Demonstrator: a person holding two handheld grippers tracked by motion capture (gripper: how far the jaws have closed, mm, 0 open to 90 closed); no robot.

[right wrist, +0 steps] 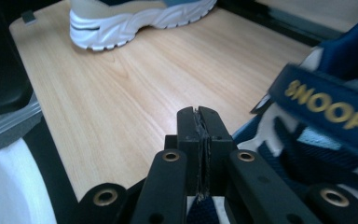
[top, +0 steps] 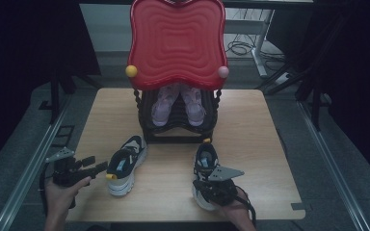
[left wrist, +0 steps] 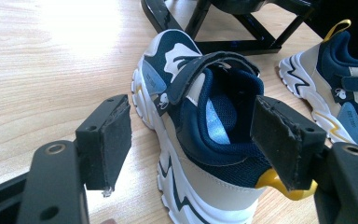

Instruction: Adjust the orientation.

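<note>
High view: two navy-and-cream sneakers are sitting on the wooden table point(top: 250, 144), left sneaker point(top: 125, 166) beside the left gripper point(top: 99, 168), right sneaker point(top: 205, 166) under the right gripper point(top: 211, 190).
Left gripper view: jaws are gaping around the heel; centre on the collar before squeezing.
Right gripper view: jaws are pinching navy fabric, seemingly the tongue; lift gently.

Two navy, cream and white sneakers with yellow heel loops stand upright on the counter, well apart: the left sneaker point(top: 125, 166) angled, strap open; the right sneaker point(top: 206, 166) pointing away.
</note>
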